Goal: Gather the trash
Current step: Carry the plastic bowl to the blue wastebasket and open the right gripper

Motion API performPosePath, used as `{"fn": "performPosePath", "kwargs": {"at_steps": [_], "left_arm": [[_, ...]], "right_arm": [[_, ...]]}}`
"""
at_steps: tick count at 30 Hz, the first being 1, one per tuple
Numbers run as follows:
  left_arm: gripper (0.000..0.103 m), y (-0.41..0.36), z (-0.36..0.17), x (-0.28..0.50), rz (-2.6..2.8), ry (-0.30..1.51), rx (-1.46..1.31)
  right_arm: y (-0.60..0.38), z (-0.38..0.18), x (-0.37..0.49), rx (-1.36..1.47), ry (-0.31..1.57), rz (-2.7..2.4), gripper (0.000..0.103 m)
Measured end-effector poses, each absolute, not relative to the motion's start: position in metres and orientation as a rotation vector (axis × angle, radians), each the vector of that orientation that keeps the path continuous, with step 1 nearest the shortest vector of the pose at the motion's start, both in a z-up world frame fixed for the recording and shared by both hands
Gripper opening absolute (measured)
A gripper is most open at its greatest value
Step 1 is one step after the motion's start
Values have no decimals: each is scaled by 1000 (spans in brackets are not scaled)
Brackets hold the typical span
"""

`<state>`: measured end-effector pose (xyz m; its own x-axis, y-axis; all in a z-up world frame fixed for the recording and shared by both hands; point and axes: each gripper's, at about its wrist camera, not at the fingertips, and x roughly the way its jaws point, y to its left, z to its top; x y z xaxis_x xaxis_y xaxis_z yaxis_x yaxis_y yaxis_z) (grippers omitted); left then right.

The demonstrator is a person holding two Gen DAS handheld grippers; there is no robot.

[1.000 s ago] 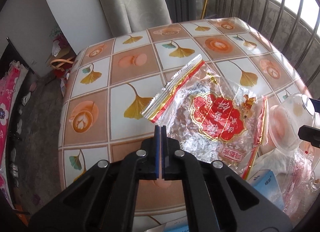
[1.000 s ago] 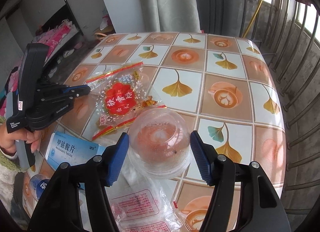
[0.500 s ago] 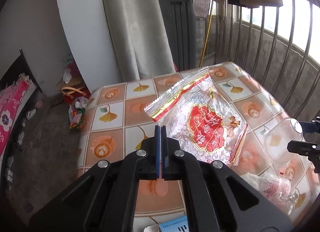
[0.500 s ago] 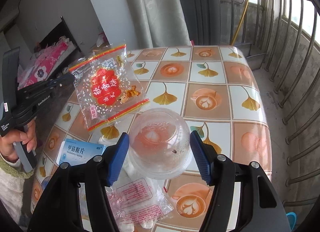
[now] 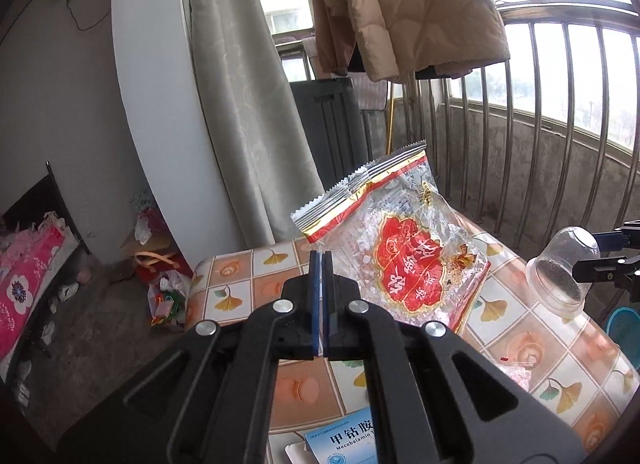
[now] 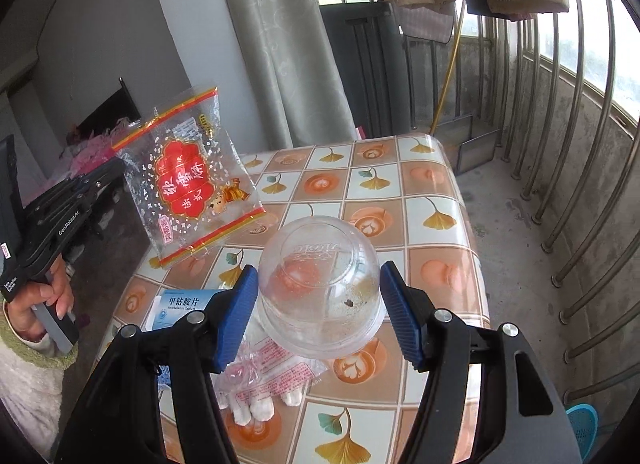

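My left gripper point(image 5: 321, 264) is shut on the corner of a clear snack bag with a red label point(image 5: 404, 260) and holds it up above the table; the bag also shows in the right wrist view point(image 6: 188, 183), with the left gripper point(image 6: 108, 173) beside it. My right gripper point(image 6: 316, 300) is shut on a clear plastic cup point(image 6: 320, 284), held upside down above the table; the cup also shows at the right of the left wrist view point(image 5: 564, 276).
The tiled-pattern table point(image 6: 400, 191) bears a blue-and-white medicine box point(image 6: 180, 306), a clear pink-printed wrapper point(image 6: 272, 376) and white scraps. A blue basket point(image 6: 582, 424) stands on the floor at the right. Curtain, hanging coat and window bars lie behind.
Both grippers have risen well above the table, lifting the snack bag and the cup with them. The views now tilt up toward the curtain and window.
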<state>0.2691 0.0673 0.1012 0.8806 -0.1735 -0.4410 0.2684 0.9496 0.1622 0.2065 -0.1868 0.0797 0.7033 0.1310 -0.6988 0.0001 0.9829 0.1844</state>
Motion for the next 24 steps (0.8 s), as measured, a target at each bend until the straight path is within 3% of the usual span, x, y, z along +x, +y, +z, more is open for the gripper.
{"fn": "performPosePath", "kwargs": {"at_steps": [9, 24], "left_arm": [[0, 37, 124, 215, -353, 390, 178], [0, -98, 106, 146, -644, 462, 195]], "right_arm": [[-233, 103, 131, 259, 709, -30, 61], [-333, 75, -9, 448, 667, -354, 61]]}}
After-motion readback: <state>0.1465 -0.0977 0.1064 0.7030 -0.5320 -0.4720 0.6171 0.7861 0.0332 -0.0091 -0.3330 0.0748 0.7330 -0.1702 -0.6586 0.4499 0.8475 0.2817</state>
